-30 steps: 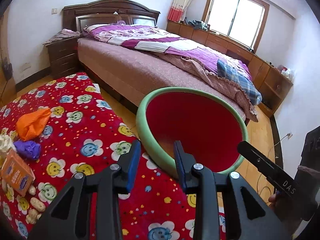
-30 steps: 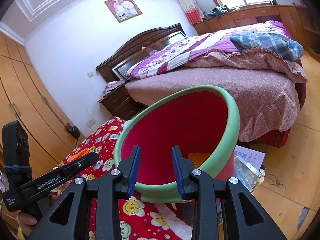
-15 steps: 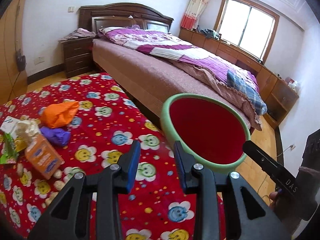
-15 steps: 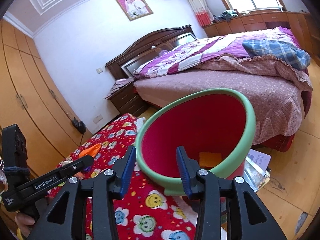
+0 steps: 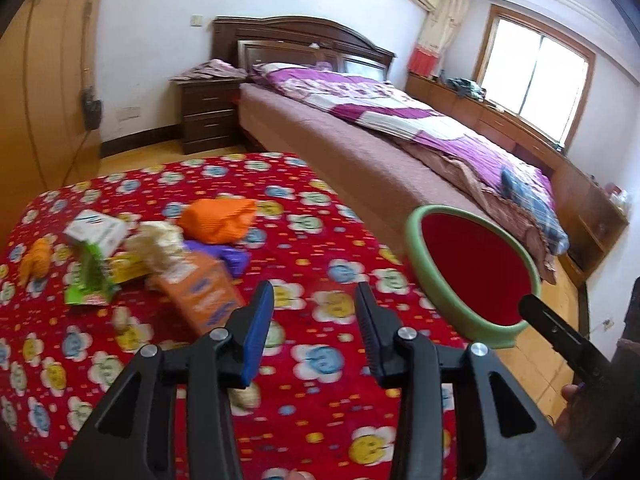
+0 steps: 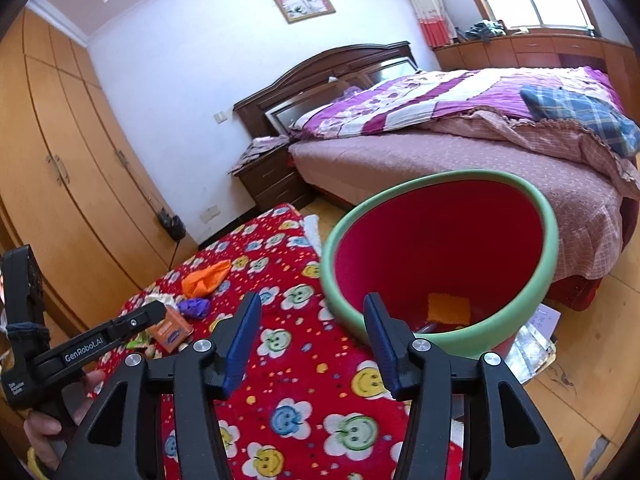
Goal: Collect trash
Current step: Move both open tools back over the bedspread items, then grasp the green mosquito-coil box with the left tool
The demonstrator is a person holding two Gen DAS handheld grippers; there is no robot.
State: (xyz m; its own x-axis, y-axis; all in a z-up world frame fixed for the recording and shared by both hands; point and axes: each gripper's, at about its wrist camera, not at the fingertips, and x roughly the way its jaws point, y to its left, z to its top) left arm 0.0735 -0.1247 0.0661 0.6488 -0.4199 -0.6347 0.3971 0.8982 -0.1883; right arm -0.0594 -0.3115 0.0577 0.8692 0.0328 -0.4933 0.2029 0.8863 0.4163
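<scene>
Two grippers, both opening, nothing between the jaws: left gripper (image 5: pixel 314 312) over the red flowered blanket (image 5: pixel 328 240), right gripper (image 6: pixel 312 328) facing the red bin (image 6: pixel 440 248) at the blanket's edge. Trash pile (image 5: pixel 160 256) heaped mid-blanket, well apart from the bin.

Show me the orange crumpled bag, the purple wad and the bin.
orange crumpled bag (image 5: pixel 218 220), left wrist view, its middle.
purple wad (image 6: pixel 195 307), right wrist view, its middle.
bin (image 6: pixel 550 236), right wrist view, green rim.
</scene>
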